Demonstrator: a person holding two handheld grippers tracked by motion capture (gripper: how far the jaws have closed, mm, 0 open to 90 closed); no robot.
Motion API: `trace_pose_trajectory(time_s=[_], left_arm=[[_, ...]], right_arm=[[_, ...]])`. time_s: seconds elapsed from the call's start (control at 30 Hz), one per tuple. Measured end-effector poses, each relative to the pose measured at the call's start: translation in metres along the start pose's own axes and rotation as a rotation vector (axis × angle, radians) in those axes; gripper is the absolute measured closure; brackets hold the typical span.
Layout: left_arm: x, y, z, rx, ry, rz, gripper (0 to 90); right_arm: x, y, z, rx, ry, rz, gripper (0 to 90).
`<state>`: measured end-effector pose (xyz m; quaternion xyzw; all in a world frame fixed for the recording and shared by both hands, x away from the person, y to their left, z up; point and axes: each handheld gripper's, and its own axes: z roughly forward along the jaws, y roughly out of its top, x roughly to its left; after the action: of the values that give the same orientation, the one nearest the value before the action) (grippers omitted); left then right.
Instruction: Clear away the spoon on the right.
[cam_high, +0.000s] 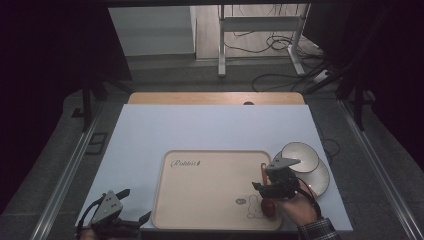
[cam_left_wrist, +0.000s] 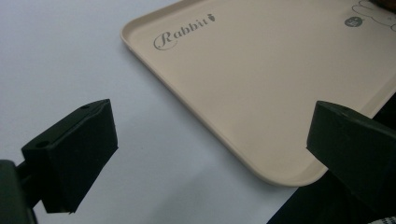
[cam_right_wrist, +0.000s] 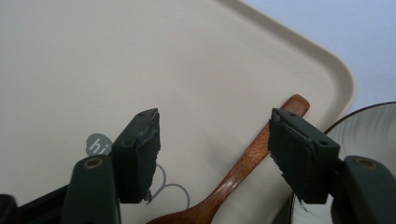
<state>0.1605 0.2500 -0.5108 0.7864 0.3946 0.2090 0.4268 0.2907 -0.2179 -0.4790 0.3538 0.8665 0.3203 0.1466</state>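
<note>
A pale blue mat (cam_high: 210, 130) covers the counter in a dim room, and a beige tray (cam_high: 210, 200) lies on the mat at the near edge; everything below is placed against that tray.

Nearest, off the tray's near left corner, the left gripper (cam_high: 122, 210) sits low over the mat. In the left gripper view its fingers (cam_left_wrist: 74, 154) are spread wide with nothing between them, the tray's corner (cam_left_wrist: 280, 172) showing in the gap.

At the tray's near right corner a hand (cam_high: 300, 207) holds the right gripper (cam_high: 265, 187) over the tray. Its fingers (cam_right_wrist: 140, 154) are released and well apart, pressing on nothing. A wooden spoon (cam_right_wrist: 243, 172) lies on the tray's floor along the right rim, passing just beside the right finger, its handle tip close to the far right corner. In the high view its bowl (cam_high: 269, 207) lies beside the printed rabbit.

Just beyond the tray's right rim, a white bowl (cam_high: 300, 156) stands on a plate (cam_high: 322, 182), on the mat.

Past the tray's far side bare wood (cam_high: 215, 98) of the counter shows, then floor with cables (cam_high: 280, 45).
</note>
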Motion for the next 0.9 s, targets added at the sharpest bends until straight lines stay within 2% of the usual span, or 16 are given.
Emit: trace_pose_trajectory(time_s=[0.27,0.9], left_arm=[[0.0,0.0,0.0,0.0,0.0,-0.001,1.4],[0.0,0.0,0.001,0.005,0.001,0.0,1.4]], right_arm=[[0.002,-0.005,-0.006,-0.029,0.007,-0.012,26.3],[0.004,-0.023,-0.027,-0.099,-0.028,-0.023,11.0]])
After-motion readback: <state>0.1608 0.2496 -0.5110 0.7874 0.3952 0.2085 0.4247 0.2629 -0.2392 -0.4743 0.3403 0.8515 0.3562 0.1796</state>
